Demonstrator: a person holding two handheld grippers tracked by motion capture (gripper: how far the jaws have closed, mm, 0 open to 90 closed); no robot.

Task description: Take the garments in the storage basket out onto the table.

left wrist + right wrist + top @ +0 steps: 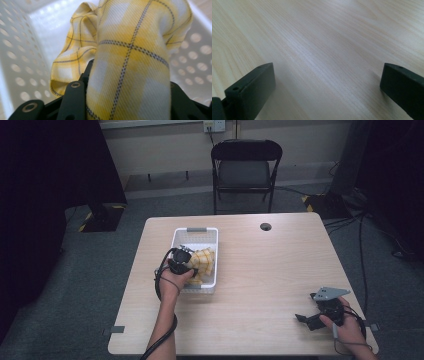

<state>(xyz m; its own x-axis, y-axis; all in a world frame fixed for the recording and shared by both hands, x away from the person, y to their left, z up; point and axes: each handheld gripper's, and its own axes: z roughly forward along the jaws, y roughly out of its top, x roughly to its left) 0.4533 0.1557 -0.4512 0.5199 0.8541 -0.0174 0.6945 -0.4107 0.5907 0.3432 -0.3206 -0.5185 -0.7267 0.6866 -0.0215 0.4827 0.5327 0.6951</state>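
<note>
A yellow plaid cloth (205,262) lies bunched in a white perforated basket (196,230) at the table's left middle. My left gripper (186,257) reaches into the basket from its near left side. In the left gripper view the cloth (130,57) stands up between the two black jaws and fills the gap; the left gripper (128,85) is shut on it, with the basket wall (20,50) behind. My right gripper (306,320) rests low over the table's front right corner. In the right gripper view, that gripper (327,77) is open, with bare wood (312,37) between its jaws.
The light wooden table (265,270) has a round cable hole (265,226) near its far edge. A black folding chair (245,170) stands behind the table. Cables run across the grey floor at the right.
</note>
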